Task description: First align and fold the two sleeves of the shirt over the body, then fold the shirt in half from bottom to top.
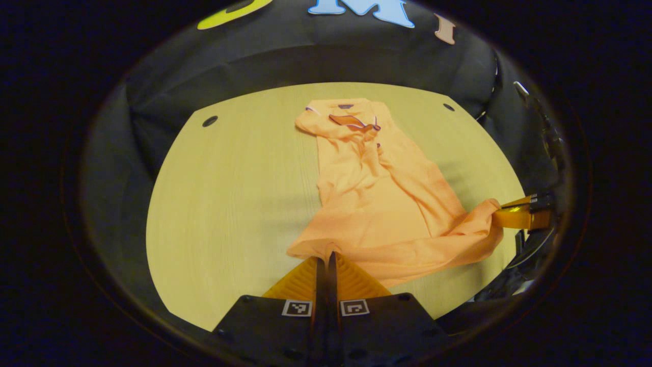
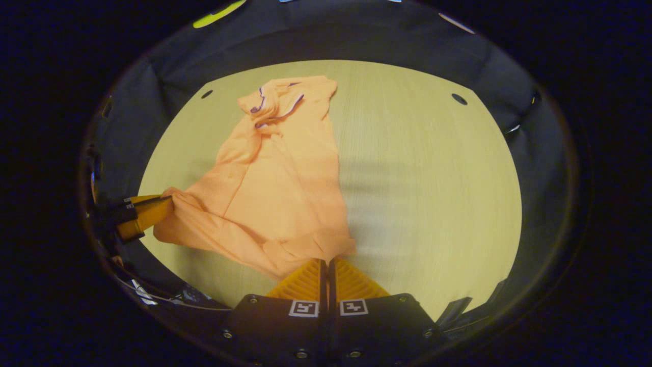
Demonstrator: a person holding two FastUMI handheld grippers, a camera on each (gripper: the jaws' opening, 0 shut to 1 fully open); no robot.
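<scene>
Shirt (image 1: 372, 204): I see soft matt cloth, creased, with a fine knit look.
Table (image 1: 229, 214): I note pale wood-grain, smooth, low sheen.
Booth wall (image 1: 356, 56): matt cloth, loosely draped.
Left gripper (image 1: 326, 257) fingers (image 1: 300, 280): ribbed surface; housing matt plastic, as I read it.

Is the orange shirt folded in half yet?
Not yet. The orange polo shirt lies long on the wooden table, both grippers pinching its bottom hem.
</scene>
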